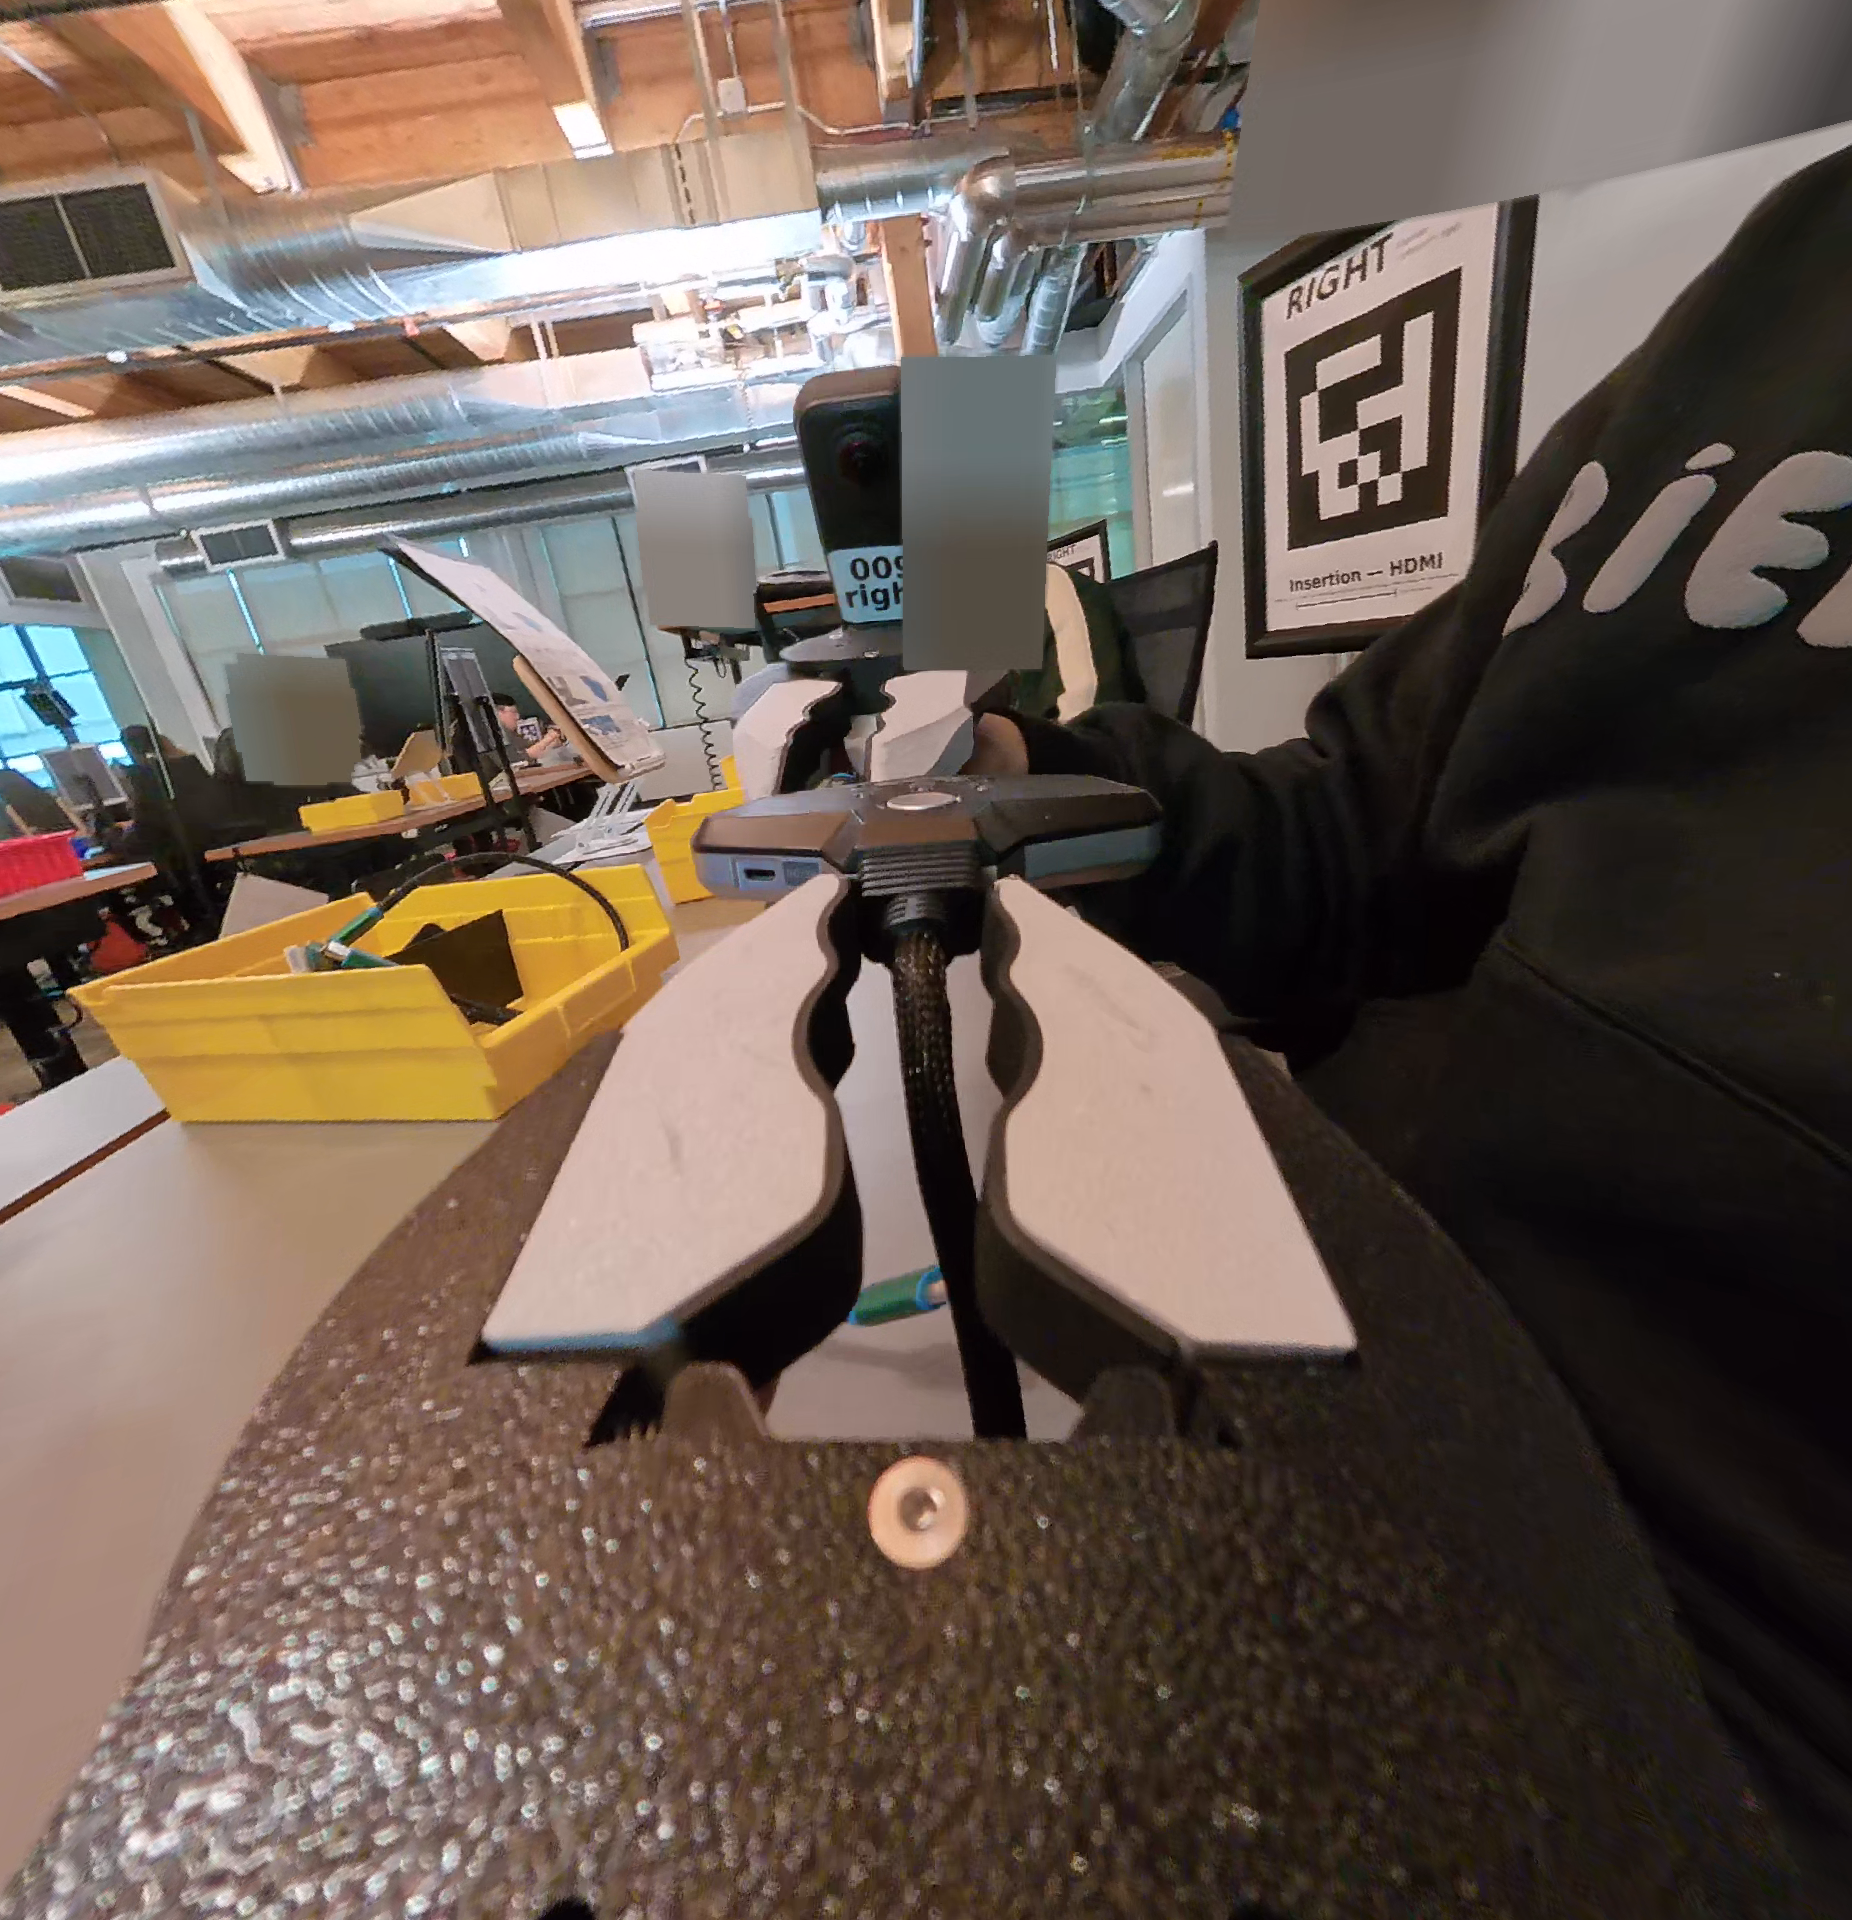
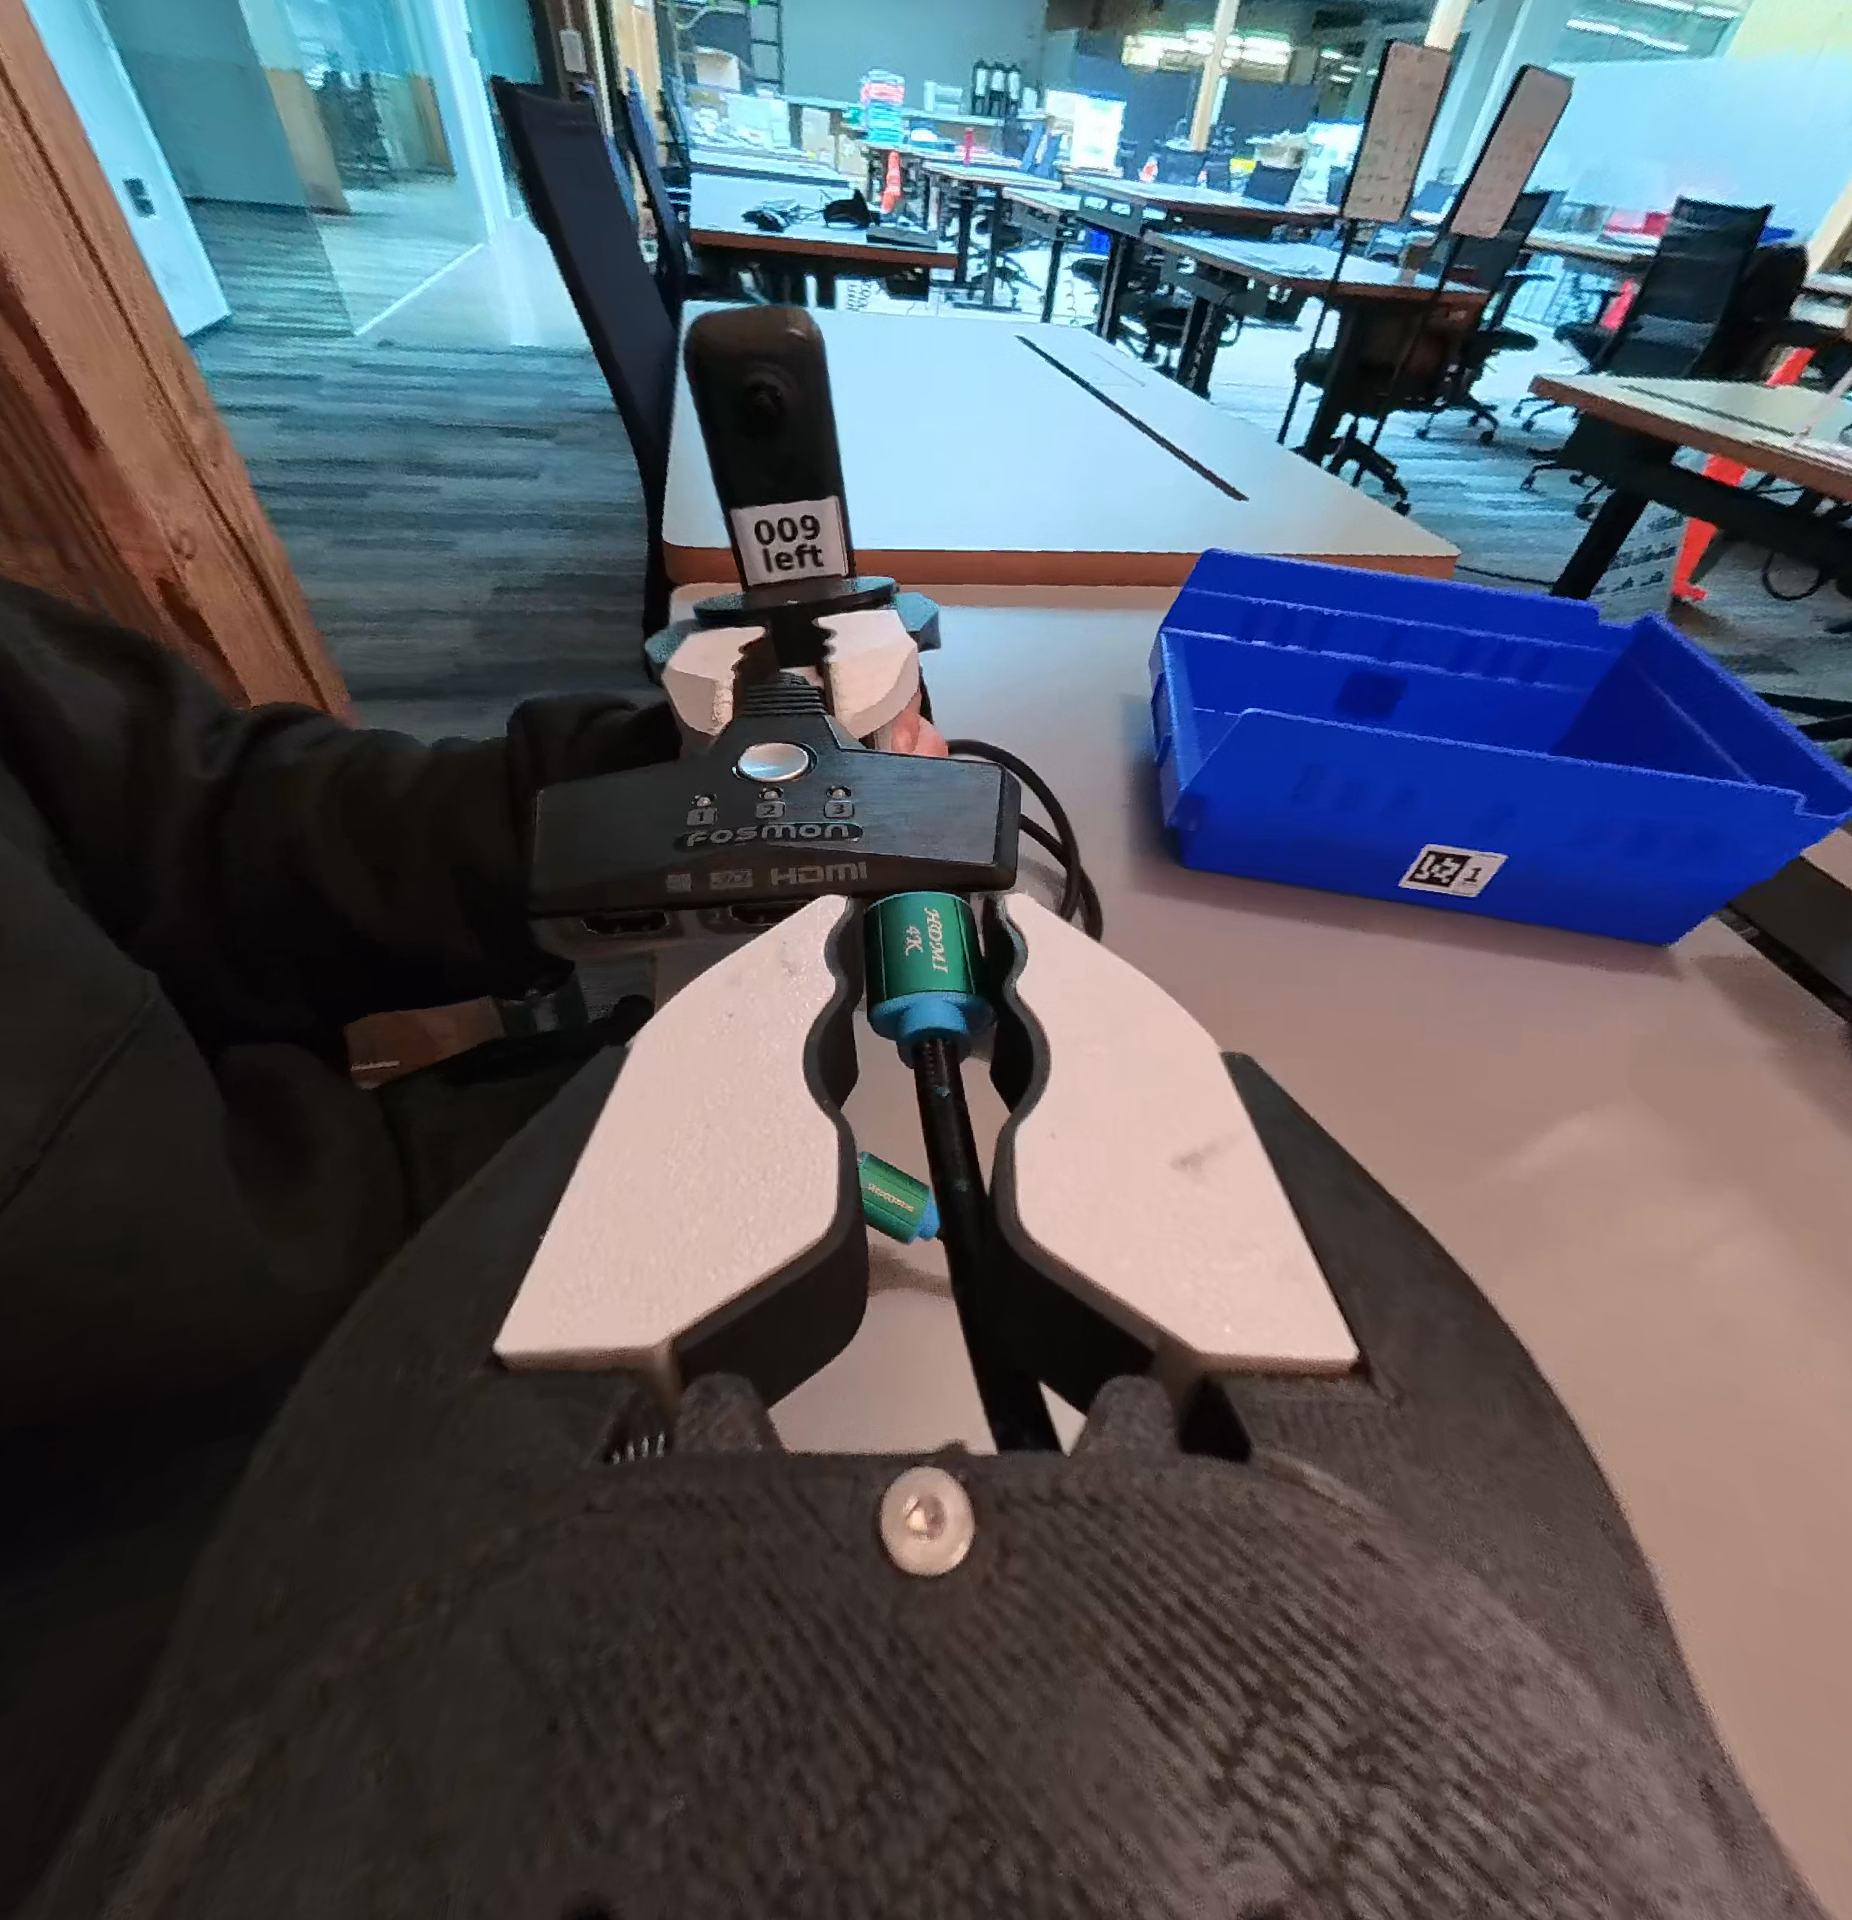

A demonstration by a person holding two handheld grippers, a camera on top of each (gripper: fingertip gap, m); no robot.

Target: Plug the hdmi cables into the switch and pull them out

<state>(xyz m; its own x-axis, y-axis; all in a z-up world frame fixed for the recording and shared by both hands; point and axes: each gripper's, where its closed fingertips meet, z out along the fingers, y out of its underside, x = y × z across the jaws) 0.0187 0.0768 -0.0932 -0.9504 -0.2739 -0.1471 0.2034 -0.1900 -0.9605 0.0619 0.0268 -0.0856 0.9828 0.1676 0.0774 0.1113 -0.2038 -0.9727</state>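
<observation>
Switch (image 2: 771,831) held aloft: your left gripper (image 1: 917,899) pinches its braided tail; your right gripper (image 2: 917,935) clamps the green plug (image 2: 911,966), seated.

left gripper (image 1: 917,899): fingers closed on the ribbed black neck of the switch's own cable, right at the switch body
switch (image 1: 927,826): dark, flat, held level above the table; round silver button on top, one port visible on its left edge
braided cable (image 1: 932,1091): black, runs from the neck back between the fingers toward the camera
right gripper (image 1: 880,727): facing this way from behind the switch, white fingers close together at its far edge; what they hold is hidden
green plug (image 1: 891,1301): lies on the grey table (image 1: 174,1299) below, beside the cable
yellow bin (image 1: 382,1003): left, holds a green-ended cable and a black piece
person: black sleeve and hoodie, right side
</observation>
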